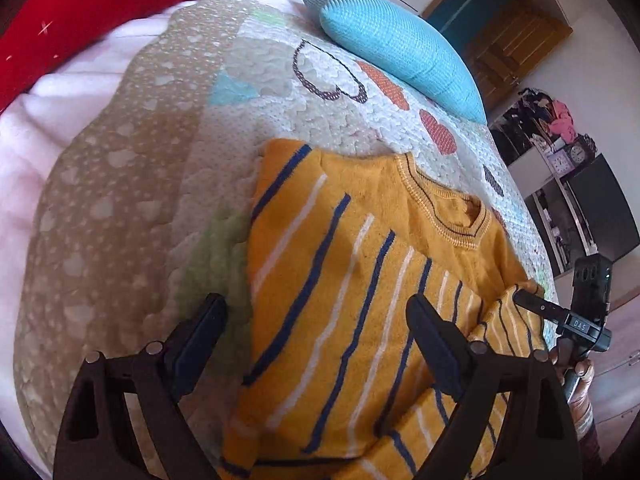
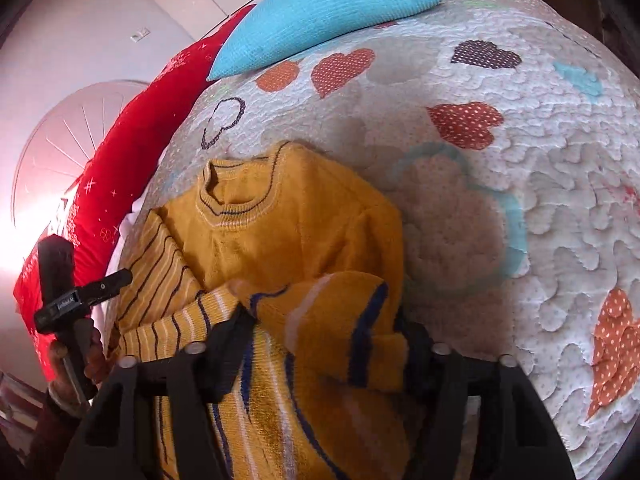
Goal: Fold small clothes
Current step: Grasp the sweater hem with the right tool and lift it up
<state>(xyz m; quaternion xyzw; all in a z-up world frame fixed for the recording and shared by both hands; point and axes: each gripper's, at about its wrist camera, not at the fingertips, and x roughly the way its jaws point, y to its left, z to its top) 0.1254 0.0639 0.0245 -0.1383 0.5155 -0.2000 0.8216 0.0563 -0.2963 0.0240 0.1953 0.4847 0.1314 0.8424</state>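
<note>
A small mustard-yellow sweater with navy and white stripes lies on the quilted bedspread, collar away from me. My left gripper is open and hovers above the sweater's left side, holding nothing. In the right wrist view the sweater has a striped fold of cloth lifted up between my right gripper's fingers; the right gripper is shut on that fold. The right gripper also shows in the left wrist view, at the sweater's right sleeve.
A turquoise pillow lies at the far side of the bed, and a red cushion at the far left. A wooden door and dark shelves stand beyond the bed on the right.
</note>
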